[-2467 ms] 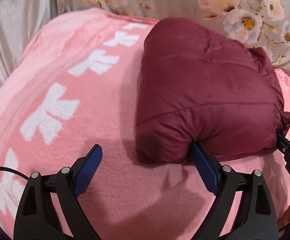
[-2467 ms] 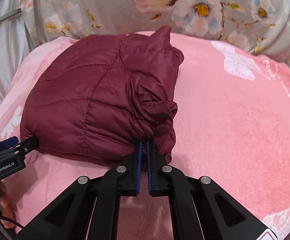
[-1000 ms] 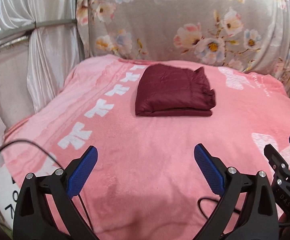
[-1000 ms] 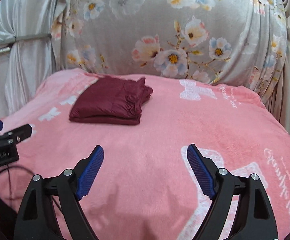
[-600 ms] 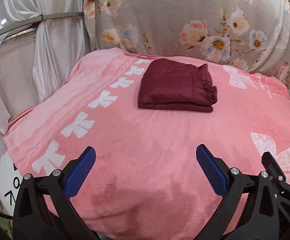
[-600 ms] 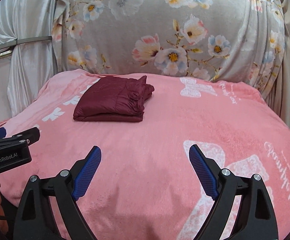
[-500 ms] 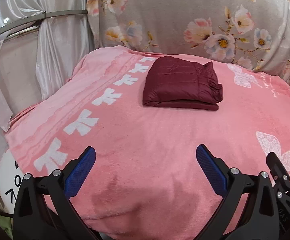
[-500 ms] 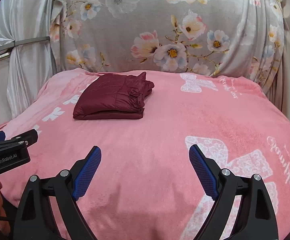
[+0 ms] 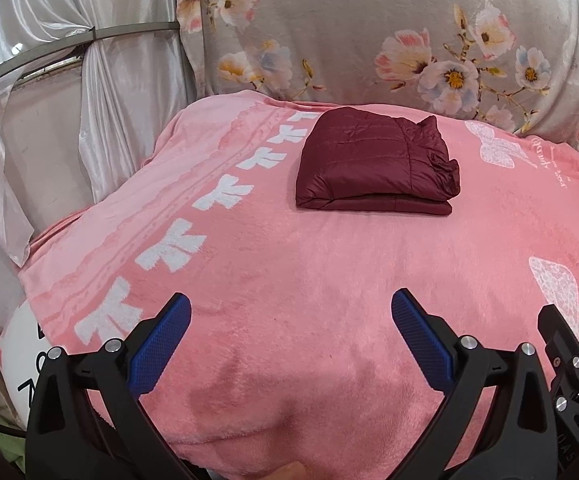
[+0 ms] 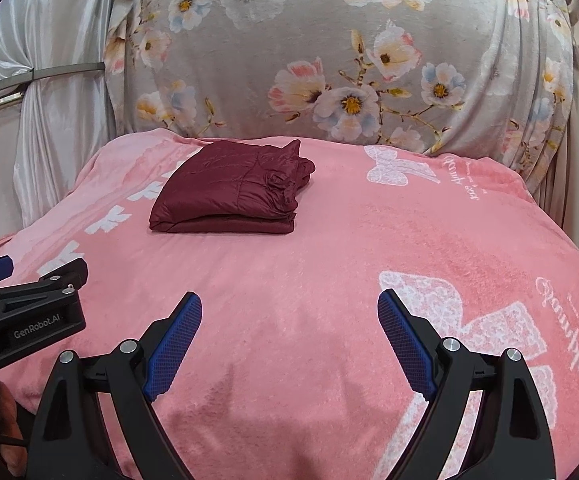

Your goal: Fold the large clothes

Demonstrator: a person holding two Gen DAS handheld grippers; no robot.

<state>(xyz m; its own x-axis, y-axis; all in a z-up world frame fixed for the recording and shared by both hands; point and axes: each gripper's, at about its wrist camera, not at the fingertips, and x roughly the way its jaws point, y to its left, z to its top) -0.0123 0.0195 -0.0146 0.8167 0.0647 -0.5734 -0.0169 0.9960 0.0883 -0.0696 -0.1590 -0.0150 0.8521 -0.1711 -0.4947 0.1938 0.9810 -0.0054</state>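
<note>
A dark red quilted jacket (image 9: 373,164) lies folded into a compact rectangle on the far part of a pink blanket (image 9: 289,272). It also shows in the right wrist view (image 10: 233,188), left of centre. My left gripper (image 9: 289,320) is open and empty, held well back from the jacket above the blanket's near edge. My right gripper (image 10: 289,316) is open and empty, also well back from it. The left gripper's side shows at the left edge of the right wrist view (image 10: 25,312).
A grey floral cloth (image 10: 329,60) hangs behind the bed. White satin curtains (image 9: 69,92) with a metal rail stand to the left. The pink blanket has white bow prints along its left side (image 9: 169,248) and right side (image 10: 449,312).
Both grippers let go of the folded jacket, opened and pulled far back from it. Over the last second they have shifted only slightly; the jacket stays put.
</note>
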